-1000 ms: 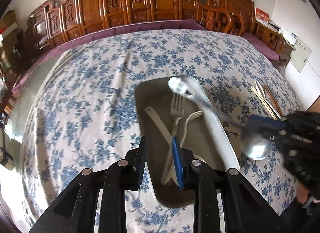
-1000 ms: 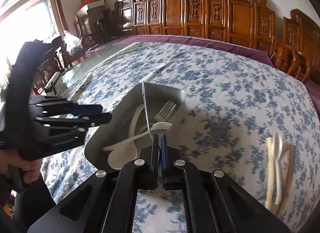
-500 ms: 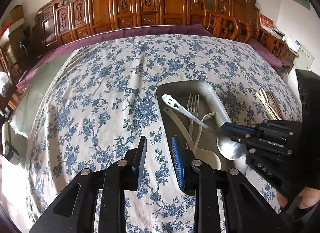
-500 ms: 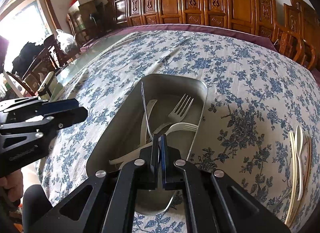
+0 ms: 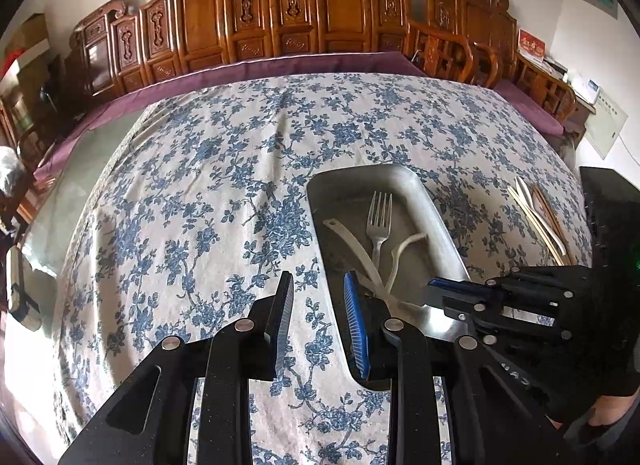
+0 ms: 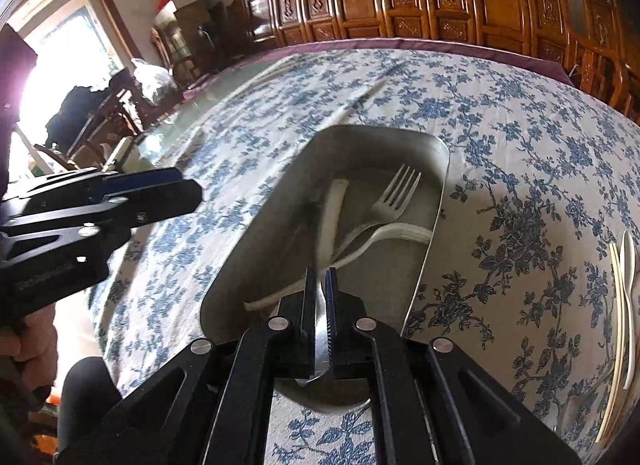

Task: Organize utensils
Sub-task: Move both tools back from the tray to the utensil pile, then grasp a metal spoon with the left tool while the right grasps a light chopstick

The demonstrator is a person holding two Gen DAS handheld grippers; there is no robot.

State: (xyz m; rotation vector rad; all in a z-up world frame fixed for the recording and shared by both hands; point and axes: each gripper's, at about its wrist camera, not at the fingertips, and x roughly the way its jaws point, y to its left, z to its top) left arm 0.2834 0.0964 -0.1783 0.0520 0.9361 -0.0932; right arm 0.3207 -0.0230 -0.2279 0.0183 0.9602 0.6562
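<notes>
A steel tray (image 5: 434,213) (image 6: 438,201) sits on the floral tablecloth and holds a metal fork (image 5: 379,221) (image 6: 394,195), a white plastic fork (image 5: 404,251) (image 6: 394,235) and a white plastic utensil (image 5: 352,243) (image 6: 332,217). My right gripper (image 6: 319,285) (image 5: 444,293) hangs low over the tray's near end, its jaws a narrow gap apart with a steel ladle (image 6: 320,341) between them; its bowl (image 5: 442,323) rests in the tray. My left gripper (image 5: 318,297) is open and empty over the tray's left rim.
More white utensils and chopsticks (image 5: 538,221) (image 6: 624,289) lie on the cloth right of the tray. Carved wooden chairs (image 5: 320,13) line the table's far edge. The table's glass edge (image 5: 60,201) shows at the left.
My right gripper has lowered the ladle from upright above the tray down into it, and its jaws have parted slightly. My left gripper has drawn back to the left.
</notes>
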